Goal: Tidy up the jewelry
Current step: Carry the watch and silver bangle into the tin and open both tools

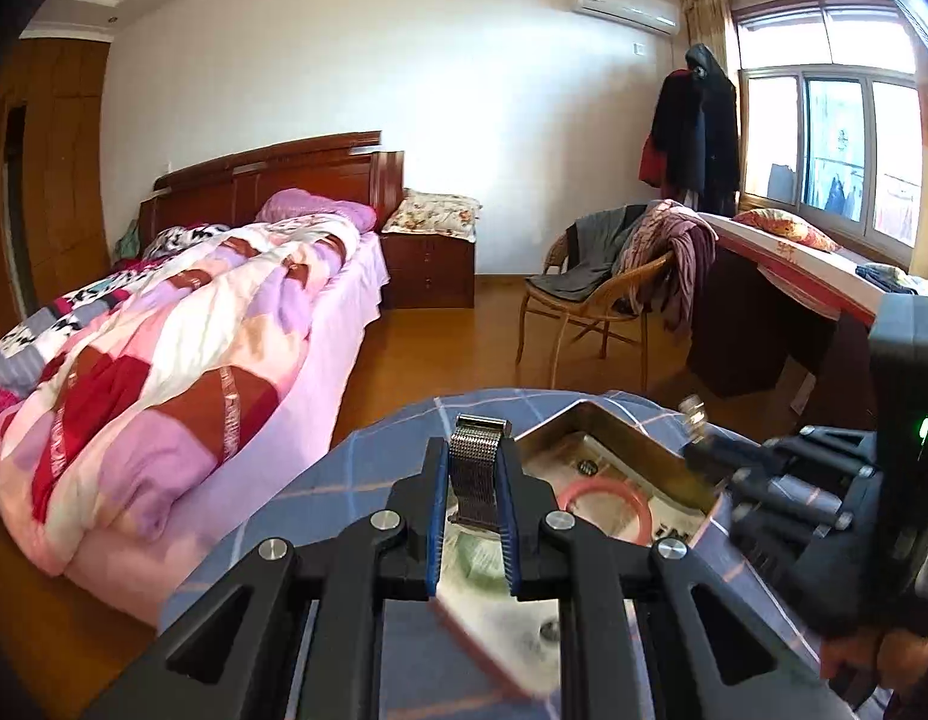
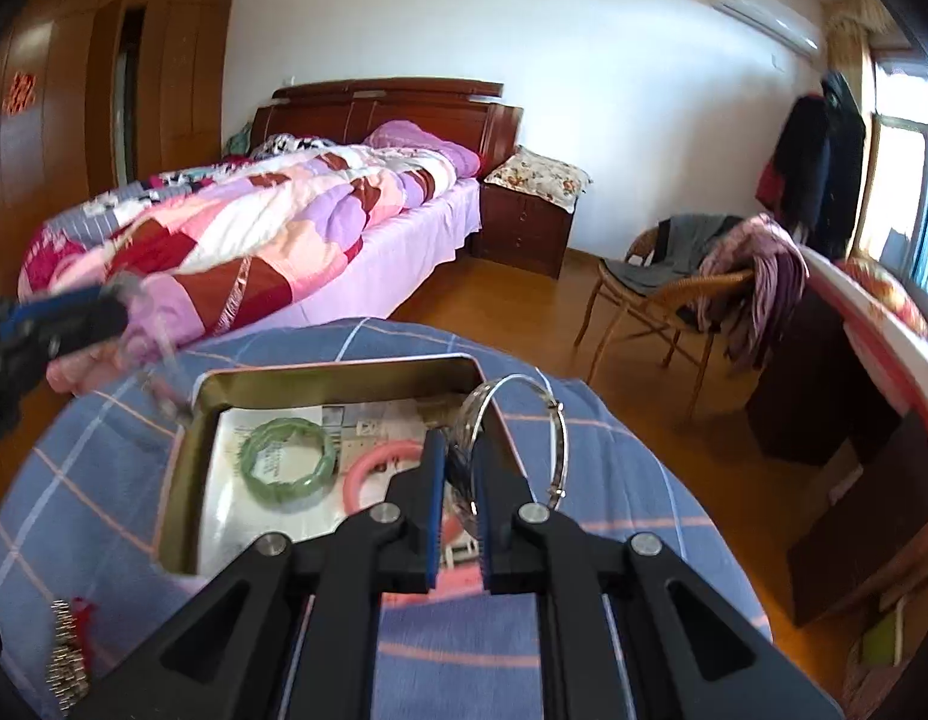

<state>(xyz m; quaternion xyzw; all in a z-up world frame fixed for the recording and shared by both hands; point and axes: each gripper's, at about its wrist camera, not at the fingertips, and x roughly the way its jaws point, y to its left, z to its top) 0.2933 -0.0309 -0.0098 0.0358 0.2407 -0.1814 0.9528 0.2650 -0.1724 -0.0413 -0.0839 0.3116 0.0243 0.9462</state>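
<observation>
Open tin on the checked cloth, both grippers crowding its rim

The metal tin [image 2: 338, 378] lies open from above; a green bangle [image 2: 287, 459] takes the left of its floor and a pink ring [image 2: 374, 468] the middle, leaving bare paper near and far of them. The left gripper [image 2: 119, 312] hangs over the far-left corner and the right gripper [image 2: 461, 468], with its silver bangle [image 2: 524, 420], blocks the right wall.

Sunlit bedroom [image 1: 344, 60], wooden floor [image 1: 464, 330]
</observation>
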